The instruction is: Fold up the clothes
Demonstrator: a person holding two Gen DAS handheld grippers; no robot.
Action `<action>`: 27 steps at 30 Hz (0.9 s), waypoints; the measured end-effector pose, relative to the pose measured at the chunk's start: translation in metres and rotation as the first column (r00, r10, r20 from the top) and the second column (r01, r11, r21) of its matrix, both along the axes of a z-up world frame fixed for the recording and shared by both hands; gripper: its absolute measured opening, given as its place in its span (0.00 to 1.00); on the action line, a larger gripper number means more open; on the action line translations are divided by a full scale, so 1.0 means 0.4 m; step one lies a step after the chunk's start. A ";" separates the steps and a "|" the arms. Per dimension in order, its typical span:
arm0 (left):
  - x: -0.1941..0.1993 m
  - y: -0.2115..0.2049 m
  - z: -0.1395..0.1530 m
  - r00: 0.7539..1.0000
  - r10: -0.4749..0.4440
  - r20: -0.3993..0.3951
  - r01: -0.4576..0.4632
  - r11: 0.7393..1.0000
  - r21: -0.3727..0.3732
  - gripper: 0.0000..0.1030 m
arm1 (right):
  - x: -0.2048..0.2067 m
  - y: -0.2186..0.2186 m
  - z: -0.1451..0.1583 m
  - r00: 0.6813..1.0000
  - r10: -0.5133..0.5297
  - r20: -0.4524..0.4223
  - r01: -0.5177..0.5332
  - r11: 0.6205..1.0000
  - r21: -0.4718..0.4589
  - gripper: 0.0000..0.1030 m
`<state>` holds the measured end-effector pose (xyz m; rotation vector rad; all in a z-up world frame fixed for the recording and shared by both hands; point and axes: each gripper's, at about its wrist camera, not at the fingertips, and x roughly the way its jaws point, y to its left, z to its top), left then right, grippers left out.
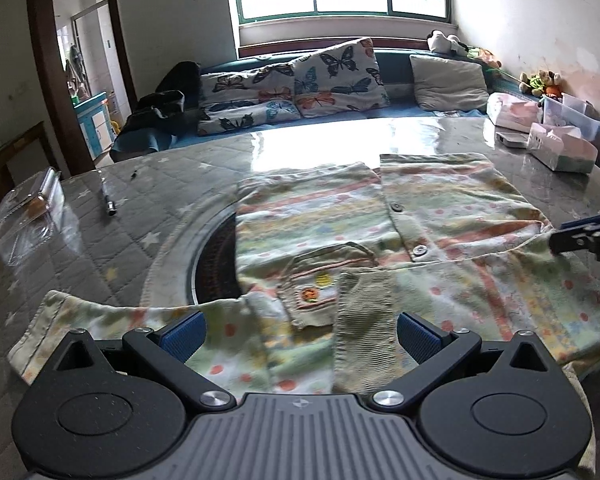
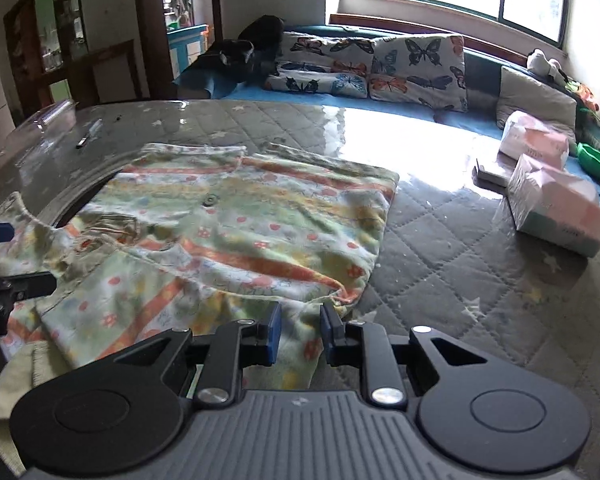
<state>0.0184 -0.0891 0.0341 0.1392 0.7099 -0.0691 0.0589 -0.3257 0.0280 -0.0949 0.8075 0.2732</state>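
A small button-front shirt [image 1: 340,220] [image 2: 240,220], pale green with orange stripes and dots, lies spread on the grey quilted table [image 1: 100,264]. Its right sleeve is folded in over the body. My left gripper [image 1: 302,336] hangs open and wide over the near edge, with a ribbed cuff [image 1: 364,320] lying between its blue pads [image 1: 184,336], untouched. In the right wrist view it shows at the left edge [image 2: 8,258]. My right gripper [image 2: 303,332] [image 1: 580,236] is at the shirt's right edge. Its jaws stand narrowly apart over the cloth, and the pads are not pressing on it.
A dark round opening [image 1: 216,264] in the table shows beside the shirt. A pen [image 1: 109,200] and a clear plastic box [image 1: 28,208] lie at the far left. Tissue packs [image 2: 556,208] stand at the right. A sofa with butterfly cushions [image 1: 332,76] runs behind.
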 end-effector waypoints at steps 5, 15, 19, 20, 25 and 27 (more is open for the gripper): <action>0.015 -0.015 -0.028 1.000 -0.002 -0.022 0.003 0.999 0.040 1.00 | 0.012 -0.011 -0.027 1.000 -0.015 -0.007 0.015 1.000 0.008 0.17; 0.005 0.002 -0.028 0.999 0.021 -0.026 -0.020 0.999 0.037 1.00 | -0.064 0.004 0.024 0.998 0.070 0.002 -0.070 0.997 -0.022 0.20; -0.003 -0.015 -0.016 1.000 -0.011 -0.020 0.011 1.000 0.015 1.00 | -0.109 0.021 0.026 0.994 0.113 -0.008 -0.114 0.993 -0.036 0.20; -0.006 -0.022 -0.017 1.000 -0.025 -0.018 0.025 1.000 0.019 1.00 | -0.120 0.024 0.025 0.992 0.122 -0.011 -0.123 0.992 -0.038 0.20; -0.013 -0.049 -0.042 0.997 -0.063 -0.040 0.065 0.997 0.046 1.00 | -0.158 0.032 -0.001 0.990 0.130 -0.046 -0.132 0.990 -0.044 0.21; -0.016 -0.050 -0.050 0.997 -0.064 -0.045 0.066 0.997 0.051 1.00 | -0.168 0.033 -0.011 0.990 0.129 -0.049 -0.131 0.990 -0.050 0.21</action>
